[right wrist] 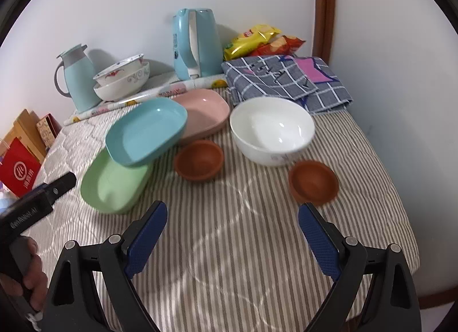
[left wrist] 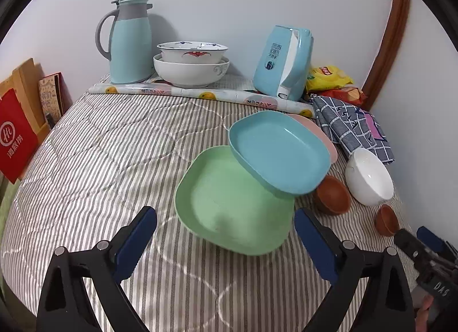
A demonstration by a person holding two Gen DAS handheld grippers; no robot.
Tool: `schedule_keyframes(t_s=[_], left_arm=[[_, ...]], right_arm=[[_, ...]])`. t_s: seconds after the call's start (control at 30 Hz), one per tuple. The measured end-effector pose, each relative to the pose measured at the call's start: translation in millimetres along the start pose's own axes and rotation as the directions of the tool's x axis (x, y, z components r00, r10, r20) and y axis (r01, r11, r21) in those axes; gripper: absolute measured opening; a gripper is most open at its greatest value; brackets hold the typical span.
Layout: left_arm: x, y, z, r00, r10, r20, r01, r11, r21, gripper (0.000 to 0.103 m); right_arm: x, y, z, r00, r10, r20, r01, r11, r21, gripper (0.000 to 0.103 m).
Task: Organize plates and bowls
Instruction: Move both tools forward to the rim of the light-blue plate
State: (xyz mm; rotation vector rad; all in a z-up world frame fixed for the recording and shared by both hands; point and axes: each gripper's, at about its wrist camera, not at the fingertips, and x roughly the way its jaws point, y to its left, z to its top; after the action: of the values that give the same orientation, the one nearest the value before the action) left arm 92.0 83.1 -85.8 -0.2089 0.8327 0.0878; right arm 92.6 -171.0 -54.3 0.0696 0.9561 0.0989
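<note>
A green plate (left wrist: 229,203) lies on the striped cloth. A blue plate (left wrist: 279,150) rests tilted across it and a pink plate (right wrist: 204,113) behind. A white bowl (right wrist: 272,129) and two small brown bowls (right wrist: 199,160) (right wrist: 313,182) stand to the right. My left gripper (left wrist: 226,243) is open and empty, just in front of the green plate's near rim. My right gripper (right wrist: 233,237) is open and empty, short of the nearer brown bowl. Each gripper also shows at the edge of the other's view.
Two stacked patterned bowls (left wrist: 191,64), a blue thermos jug (left wrist: 130,41) and a blue kettle (left wrist: 283,63) stand on a mat at the back wall. A checked cloth (right wrist: 286,77) and snack bags (right wrist: 257,40) lie back right. A red bag (left wrist: 15,134) leans left.
</note>
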Motion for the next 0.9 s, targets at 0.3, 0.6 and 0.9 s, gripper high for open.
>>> schedule_keyframes(t_s=[0.3, 0.6, 0.9], left_arm=[[24.6, 1.5, 23.9, 1.0, -0.011, -0.012, 0.012, 1.0, 0.008, 0.081], [52.0, -4.4, 47.5, 0.999, -0.031, -0.038, 0.032, 0.999, 0.025, 0.065], [80.3, -3.6, 66.7, 0.998, -0.039, -0.054, 0.04, 0.999, 0.025, 0.06]], right_arm=[[22.8, 21.0, 39.1, 0.999, 0.037, 0.004, -0.036, 0.999, -0.037, 0.071], [59.8, 39.6, 68.9, 0.997, 0.063, -0.034, -0.065, 0.995, -0.074, 0.051], [90.0, 52.3, 80.1, 0.994, 0.063, -0.09, -0.071, 0.994, -0.088, 0.048]])
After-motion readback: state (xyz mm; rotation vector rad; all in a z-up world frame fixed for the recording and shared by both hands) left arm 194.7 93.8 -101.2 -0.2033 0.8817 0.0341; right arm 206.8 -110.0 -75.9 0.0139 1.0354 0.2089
